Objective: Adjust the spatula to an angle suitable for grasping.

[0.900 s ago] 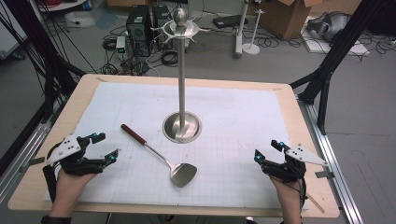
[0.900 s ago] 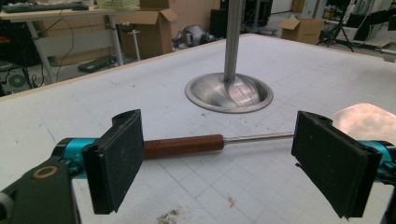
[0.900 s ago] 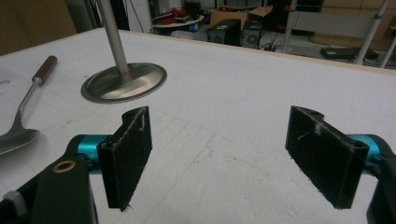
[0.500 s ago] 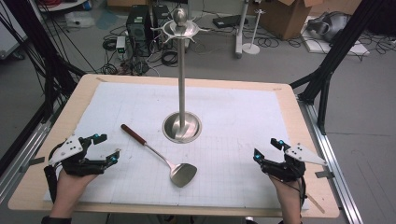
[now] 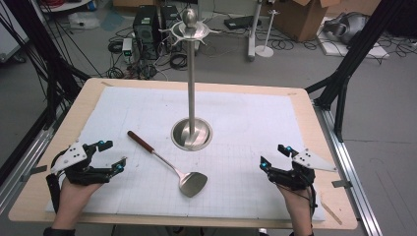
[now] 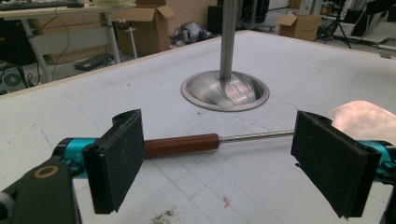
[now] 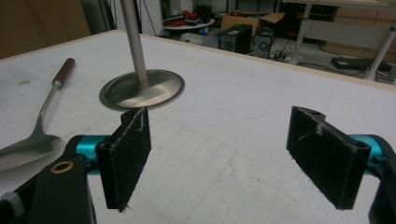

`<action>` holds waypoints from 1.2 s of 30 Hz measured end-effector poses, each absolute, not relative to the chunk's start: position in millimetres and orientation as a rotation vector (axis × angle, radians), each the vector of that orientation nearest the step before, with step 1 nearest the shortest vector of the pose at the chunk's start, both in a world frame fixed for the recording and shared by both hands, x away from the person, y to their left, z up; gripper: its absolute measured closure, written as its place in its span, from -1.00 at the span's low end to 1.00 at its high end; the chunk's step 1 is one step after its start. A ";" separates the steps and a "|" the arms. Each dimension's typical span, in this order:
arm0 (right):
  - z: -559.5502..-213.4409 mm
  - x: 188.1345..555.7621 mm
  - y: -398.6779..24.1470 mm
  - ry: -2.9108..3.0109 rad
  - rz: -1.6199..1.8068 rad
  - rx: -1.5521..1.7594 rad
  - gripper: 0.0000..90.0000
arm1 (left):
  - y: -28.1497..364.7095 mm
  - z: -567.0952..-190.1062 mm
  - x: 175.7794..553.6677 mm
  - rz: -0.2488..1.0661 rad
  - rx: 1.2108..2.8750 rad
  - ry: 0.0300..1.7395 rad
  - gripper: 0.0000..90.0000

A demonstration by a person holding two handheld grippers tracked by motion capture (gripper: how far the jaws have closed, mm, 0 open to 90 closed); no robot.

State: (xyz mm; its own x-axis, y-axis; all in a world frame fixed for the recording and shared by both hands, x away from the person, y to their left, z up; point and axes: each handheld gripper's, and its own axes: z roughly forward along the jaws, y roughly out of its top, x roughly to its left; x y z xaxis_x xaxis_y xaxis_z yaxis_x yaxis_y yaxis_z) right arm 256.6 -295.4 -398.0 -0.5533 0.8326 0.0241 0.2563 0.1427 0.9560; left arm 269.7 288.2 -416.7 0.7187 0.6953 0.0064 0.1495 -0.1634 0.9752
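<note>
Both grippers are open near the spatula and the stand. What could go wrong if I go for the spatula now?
1. The spatula lies flat on the white mat, so the left gripper may scrape the mat or pinch only the thin metal shank.
2. Gripped at the brown handle, the heavier blade could droop or swing.
3. The tall stand rises close behind; a lifted spatula might knock its pole. The right gripper sits apart, open.

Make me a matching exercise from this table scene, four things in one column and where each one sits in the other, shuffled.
Things:
1. spatula
2. metal stand
3. left gripper
4. right gripper

Places:
A. table middle, upright
B. near right corner, open, empty
C. lying flat in front of the stand
D. near left corner, open, facing the spatula's wooden handle

Pairs: 1-C, 2-A, 3-D, 4-B
</note>
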 end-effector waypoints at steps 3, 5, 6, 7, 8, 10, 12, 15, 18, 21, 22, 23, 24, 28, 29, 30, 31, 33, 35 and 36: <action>-394.9 260.4 -283.6 1.930 1.423 1.019 -0.52 | 287.9 -417.1 269.7 0.548 1.696 0.685 -0.59; -394.3 261.3 -280.0 1.939 1.429 1.018 -0.52 | 287.5 -417.2 269.9 0.549 1.699 0.684 -0.60; -393.7 262.3 -276.3 1.950 1.434 1.017 -0.52 | 287.1 -417.4 270.0 0.543 1.702 0.677 -0.60; -393.2 263.3 -272.1 1.961 1.437 1.013 -0.52 | 286.8 -417.3 270.1 0.541 1.710 0.670 -0.60; -392.6 264.4 -267.9 1.974 1.440 1.006 -0.49 | 286.2 -417.4 270.0 0.540 1.715 0.668 -0.60; -391.4 266.7 -254.7 2.012 1.446 0.979 -0.46 | 285.9 -417.2 270.0 0.535 1.717 0.661 -0.61; -390.9 268.2 -246.8 2.028 1.451 0.967 -0.46 | 285.6 -417.2 270.1 0.534 1.722 0.657 -0.61; -390.9 270.1 -239.6 2.038 1.461 0.964 -0.46 | 285.7 -417.4 270.2 0.530 1.720 0.658 -0.61; -390.8 272.6 -229.0 2.062 1.474 0.944 -0.45 | 285.1 -417.1 269.9 0.531 1.718 0.658 -0.62; -390.1 274.2 -217.1 2.101 1.483 0.919 -0.44 | 284.8 -416.9 270.0 0.532 1.722 0.653 -0.62; -389.8 275.2 -213.4 2.110 1.483 0.906 -0.44 | 284.7 -417.0 270.1 0.532 1.723 0.654 -0.62; -389.3 275.5 -209.4 2.122 1.487 0.902 -0.44 | 284.8 -417.2 270.4 0.533 1.726 0.653 -0.62; -388.8 276.1 -205.7 2.132 1.486 0.896 -0.44 | 284.4 -417.6 270.3 0.526 1.724 0.655 -0.62; -387.7 279.0 -191.4 2.160 1.473 0.855 -0.42 | 283.2 -418.2 270.3 0.518 1.727 0.654 -0.62; -387.9 280.2 -188.3 2.171 1.468 0.847 -0.42 | 283.0 -418.4 270.7 0.521 1.731 0.652 -0.62; -388.1 281.0 -185.2 2.184 1.466 0.848 -0.42 | 282.7 -418.6 270.6 0.516 1.736 0.652 -0.62; -388.4 282.1 -182.2 2.191 1.463 0.842 -0.42 | 282.2 -418.9 270.7 0.514 1.733 0.653 -0.62; -389.1 282.9 -175.7 2.205 1.463 0.839 -0.42 | 281.9 -419.3 270.9 0.513 1.733 0.658 -0.62; -389.9 284.0 -169.7 2.212 1.459 0.825 -0.41 | 281.6 -419.8 271.0 0.505 1.733 0.660 -0.62; -390.3 284.9 -166.9 2.219 1.462 0.822 -0.41 | 281.4 -420.0 271.0 0.502 1.729 0.663 -0.62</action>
State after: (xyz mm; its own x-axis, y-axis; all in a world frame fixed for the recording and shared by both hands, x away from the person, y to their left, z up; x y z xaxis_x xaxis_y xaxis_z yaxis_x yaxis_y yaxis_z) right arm 284.9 -166.9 -390.3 -0.7666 0.6419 0.0194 0.2712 0.2962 0.9158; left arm 271.0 281.4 -420.0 0.7481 0.6635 -0.0084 0.1711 -0.1806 0.9686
